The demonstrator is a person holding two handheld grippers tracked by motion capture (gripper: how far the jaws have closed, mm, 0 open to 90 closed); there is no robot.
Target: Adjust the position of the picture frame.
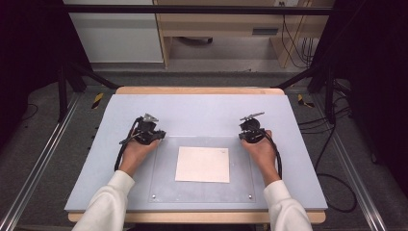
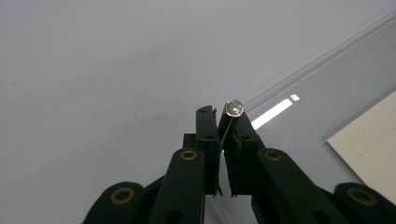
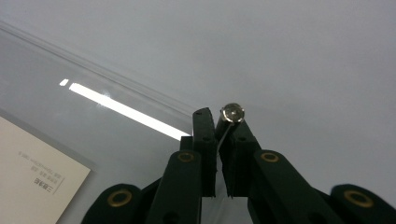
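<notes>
A white sheet of paper point(image 1: 202, 164) lies under a clear plastic plate point(image 1: 163, 185) on the pale blue mat point(image 1: 202, 110). My left gripper point(image 1: 160, 135) rests at the plate's far left corner, held in a hand. In the left gripper view its jaws point(image 2: 222, 116) are shut, tips just short of a small round metal stud point(image 2: 234, 108) at that corner. My right gripper point(image 1: 242, 136) sits at the far right corner. Its jaws point(image 3: 219, 116) are shut too, right behind a matching stud point(image 3: 232, 112). Nothing shows gripped in either.
Two more studs mark the plate's near corners point(image 1: 154, 196) point(image 1: 249, 196). A wooden tabletop edge point(image 1: 192, 90) frames the mat. Black frame bars point(image 1: 192, 9) and cables point(image 1: 332, 183) surround the table, with a desk behind.
</notes>
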